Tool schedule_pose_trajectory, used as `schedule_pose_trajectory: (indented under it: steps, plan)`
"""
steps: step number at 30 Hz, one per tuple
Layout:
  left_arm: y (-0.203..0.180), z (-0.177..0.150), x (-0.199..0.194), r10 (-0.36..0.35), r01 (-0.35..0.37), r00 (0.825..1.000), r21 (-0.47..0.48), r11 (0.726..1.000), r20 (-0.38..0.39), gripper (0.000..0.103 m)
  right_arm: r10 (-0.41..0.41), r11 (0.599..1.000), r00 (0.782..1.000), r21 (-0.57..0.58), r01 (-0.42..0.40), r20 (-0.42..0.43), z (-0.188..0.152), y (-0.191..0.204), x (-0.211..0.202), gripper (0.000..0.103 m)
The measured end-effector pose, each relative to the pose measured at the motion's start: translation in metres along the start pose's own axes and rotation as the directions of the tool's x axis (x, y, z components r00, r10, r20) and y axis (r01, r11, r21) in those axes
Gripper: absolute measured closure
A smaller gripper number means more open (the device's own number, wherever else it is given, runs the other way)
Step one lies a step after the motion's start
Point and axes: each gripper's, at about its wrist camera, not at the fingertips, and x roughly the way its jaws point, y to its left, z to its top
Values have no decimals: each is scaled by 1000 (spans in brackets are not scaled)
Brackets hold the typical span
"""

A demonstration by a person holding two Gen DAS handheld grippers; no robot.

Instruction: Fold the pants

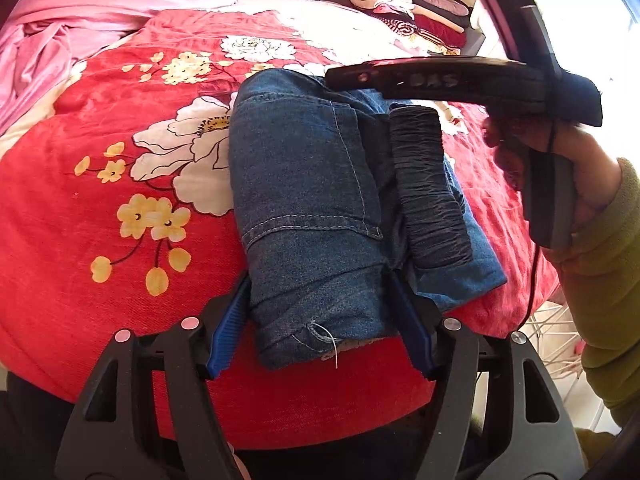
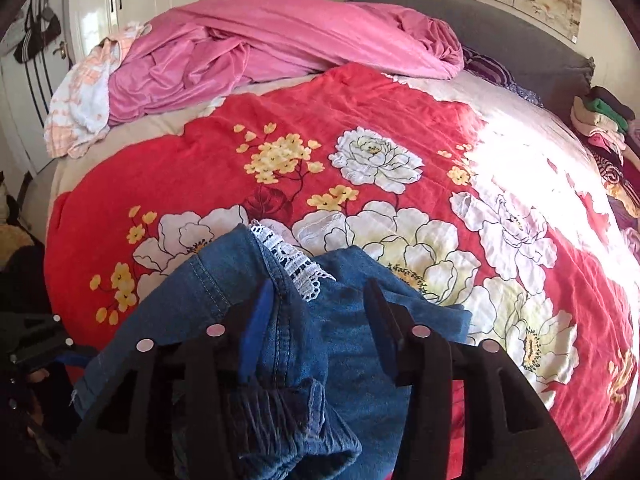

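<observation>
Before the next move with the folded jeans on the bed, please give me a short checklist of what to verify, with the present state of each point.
1. Jeans folded into a compact bundle on the red floral blanket: ok.
2. Left gripper straddles the near end of the bundle, blue pads at both sides: ok.
3. Left pads really press the denim: cannot tell.
4. Right gripper is open above the denim, holding nothing: ok.
5. White lace trim tucked inside the fold: not ok, it sticks out at the far edge.
6. Elastic waistband lies flat on top: ok.
</observation>
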Motion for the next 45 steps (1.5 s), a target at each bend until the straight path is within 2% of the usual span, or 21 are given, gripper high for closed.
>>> schedule_pose_trajectory:
  steps: [3,7,9,12,15,18,21,23,25,29,31,33,34,35,36,37,38,39,40,42,45]
  plan:
    - [0,0,0,0,0,1000,-1,1000,0,43,26,999,999,30,-27,45,-7,0,-23,50]
    - [0,0,0,1,-1,1000,1,1000,0,43,50,998,996,36,-53,77,-24,6,-50,49]
    - [0,0,1,1,-1,1000,0,1000,0,43,66,997,995,45,-69,74,-36,9,-57,49]
    - [1,0,0,1,-1,1000,-1,1000,1,42,66,995,997,71,-68,32,-58,12,-55,39]
    - [1,1,-7,-6,6,1000,2,1000,10,36,72,990,997,120,-73,6,-81,7,-52,38]
    - [4,5,-21,-23,24,999,-5,1000,44,34,105,966,994,233,-110,34,-98,-10,-60,34]
    - [13,16,-29,-9,12,996,-31,999,85,30,89,944,995,313,-101,53,-110,-31,-68,28]
    - [21,28,-25,12,-9,996,-45,999,84,30,86,927,995,362,-97,47,-115,-43,-66,28]
    - [30,40,-14,34,-30,997,-66,997,69,30,121,904,992,408,-129,45,-117,-52,-59,27]
    - [41,55,16,-31,31,1000,-104,994,1,30,209,859,976,468,-209,52,-115,-59,-38,27]
    - [45,60,31,-88,84,996,-141,986,-28,30,221,851,974,478,-217,49,-112,-61,-27,26]
    - [46,62,38,-105,100,994,-151,983,-23,30,248,845,967,474,-247,63,-109,-62,-17,26]
    - [45,63,40,-108,104,994,-146,984,-19,30,255,846,965,469,-253,60,-107,-62,-12,27]
    - [44,63,41,-107,103,994,-140,985,-22,35,263,850,963,459,-259,56,-105,-61,-9,28]
    - [41,64,43,-113,108,993,-135,985,-28,42,274,856,960,441,-270,55,-103,-60,-7,35]
    - [39,66,42,-117,113,993,-132,985,-26,49,279,861,959,428,-275,55,-100,-59,-7,49]
    - [38,68,41,-115,111,993,-129,985,-26,53,298,859,953,419,-294,56,-96,-58,-7,57]
    - [36,70,40,-112,108,993,-125,986,-30,55,318,856,946,410,-315,65,-92,-57,-7,74]
    - [35,73,38,-111,107,993,-120,987,-32,57,324,859,943,395,-326,73,-87,-54,-10,78]
    - [31,79,30,-91,89,996,-90,992,-21,60,295,889,952,340,-307,88,-72,-47,-18,78]
    - [32,97,17,-49,51,998,-53,997,35,60,263,922,955,256,-290,135,-44,-41,-30,78]
